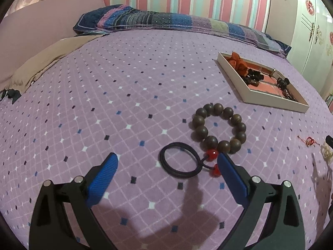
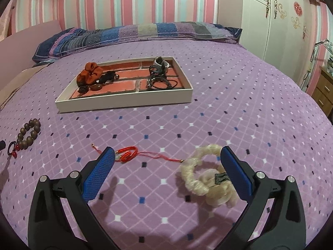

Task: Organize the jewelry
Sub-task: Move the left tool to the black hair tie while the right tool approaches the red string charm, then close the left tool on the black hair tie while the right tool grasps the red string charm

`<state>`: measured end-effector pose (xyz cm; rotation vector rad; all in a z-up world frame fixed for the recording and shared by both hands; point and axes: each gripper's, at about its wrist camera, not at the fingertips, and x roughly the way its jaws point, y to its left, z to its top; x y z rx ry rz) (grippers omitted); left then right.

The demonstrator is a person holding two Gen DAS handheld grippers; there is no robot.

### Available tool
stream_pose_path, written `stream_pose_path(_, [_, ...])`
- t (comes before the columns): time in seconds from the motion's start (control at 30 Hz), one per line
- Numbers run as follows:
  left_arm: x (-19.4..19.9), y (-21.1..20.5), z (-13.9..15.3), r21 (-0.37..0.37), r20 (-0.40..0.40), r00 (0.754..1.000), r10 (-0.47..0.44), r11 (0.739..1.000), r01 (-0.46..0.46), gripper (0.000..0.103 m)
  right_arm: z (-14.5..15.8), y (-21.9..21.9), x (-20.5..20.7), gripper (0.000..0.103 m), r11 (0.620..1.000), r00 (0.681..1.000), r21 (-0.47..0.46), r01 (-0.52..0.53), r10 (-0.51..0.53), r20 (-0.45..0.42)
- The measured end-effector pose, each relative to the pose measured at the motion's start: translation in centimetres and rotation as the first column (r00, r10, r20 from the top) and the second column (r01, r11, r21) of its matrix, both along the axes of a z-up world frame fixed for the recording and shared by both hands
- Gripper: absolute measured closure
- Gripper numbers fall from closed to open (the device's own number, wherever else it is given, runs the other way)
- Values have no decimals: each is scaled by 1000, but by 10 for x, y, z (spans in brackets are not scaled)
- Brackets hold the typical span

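Note:
My left gripper (image 1: 166,159) is open above the purple bedspread, its jaws either side of a black hair tie with red beads (image 1: 179,160). A brown wooden bead bracelet (image 1: 219,128) lies just beyond it. My right gripper (image 2: 167,153) is open and empty. A cream scrunchie (image 2: 205,176) lies by its right finger, a red string bracelet (image 2: 128,154) by its left finger. The white tray (image 2: 124,102) with a brick-pattern floor lies further back, holding an orange scrunchie (image 2: 88,74), dark beads and black bands. The tray also shows in the left wrist view (image 1: 233,79).
The bed (image 2: 229,114) is covered by a purple diamond-pattern spread. A patchwork pillow (image 2: 135,33) lies at the head, by the striped wall. A white wardrobe (image 2: 281,20) and a wooden drawer unit (image 2: 324,87) stand to the right. A beige cloth (image 1: 47,58) lies far left.

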<state>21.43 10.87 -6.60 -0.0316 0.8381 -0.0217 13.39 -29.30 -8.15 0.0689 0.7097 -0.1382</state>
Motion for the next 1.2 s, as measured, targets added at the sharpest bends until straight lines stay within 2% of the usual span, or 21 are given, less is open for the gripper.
stream_pose_path(0.17, [1, 1, -9, 4, -13, 1000, 6, 1000, -6, 9, 1, 19, 7, 4, 999, 999, -22, -35, 35, 4])
stream_pose_path(0.6, [15, 8, -26, -5, -28, 1000, 5, 1000, -5, 10, -22, 45, 29, 5, 996, 996, -49, -76, 74, -46])
stream_pose_path(0.7, [19, 6, -27, 6, -19, 1000, -6, 1000, 6, 23, -27, 44, 34, 6, 997, 996, -39, -71, 68, -66])
stream_pose_path(0.77, [22, 4, -28, 19, -23, 1000, -8, 1000, 9, 36, -32, 42, 38, 9, 997, 994, -28, -71, 68, -86])
stream_pose_path(0.9, [22, 2, -29, 25, -15, 1000, -15, 1000, 15, 42, -39, 41, 44, 26, 997, 990, -8, -82, 80, -120])
stream_pose_path(1.1, [24, -1, -28, 6, -9, 999, -43, 999, 43, 58, -42, 45, 49, 37, 995, 986, -6, -102, 100, -132])
stream_pose_path(1.2, [23, -3, -28, -3, -6, 998, -67, 998, 67, 73, -42, 47, 47, 45, 993, 985, -7, -118, 116, -124])
